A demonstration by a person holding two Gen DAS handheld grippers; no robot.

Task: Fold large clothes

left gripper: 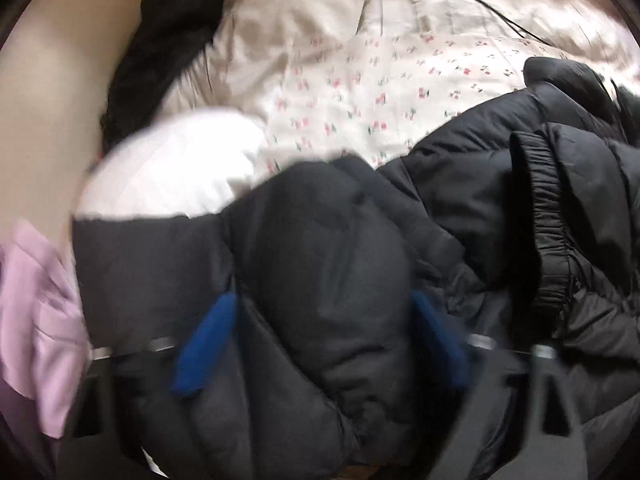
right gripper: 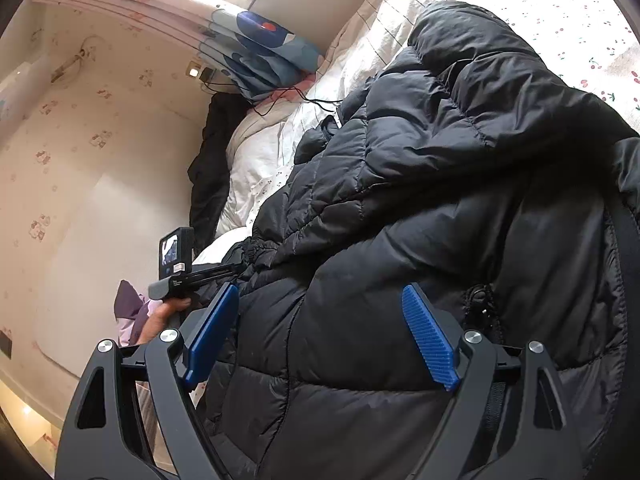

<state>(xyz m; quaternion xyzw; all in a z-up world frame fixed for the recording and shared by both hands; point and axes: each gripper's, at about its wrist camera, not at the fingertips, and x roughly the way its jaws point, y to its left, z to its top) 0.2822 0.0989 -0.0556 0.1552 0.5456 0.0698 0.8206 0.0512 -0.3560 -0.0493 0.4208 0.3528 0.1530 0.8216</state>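
My left tool [left gripper: 320,340] points steeply down with its blue pads [left gripper: 204,344] on either side of a puffy bulge of the black down jacket [left gripper: 460,184]; the picture is blurred, so I cannot tell whether the pads press the fabric or only straddle it. My right tool [right gripper: 320,336] stands wide, its ribbed blue pads [right gripper: 430,340] on either side of a quilted panel, gripping nothing that I can see. The jacket lies heaped on the bed [left gripper: 360,80], over a cherry-print sheet. I judge it light, soft and springy, with a slick shell that may slide out of a shallow pinch (a seam, hem or the elastic cuff [left gripper: 544,216] should hold better than a fat quilted panel). The left view alone shows that cuff closely, plus a white pillow [left gripper: 176,160]. The right view alone shows the wall, a blue patterned cushion [right gripper: 260,48] at the head of the bed, and my hand [right gripper: 160,316] holding the other tool's handle.
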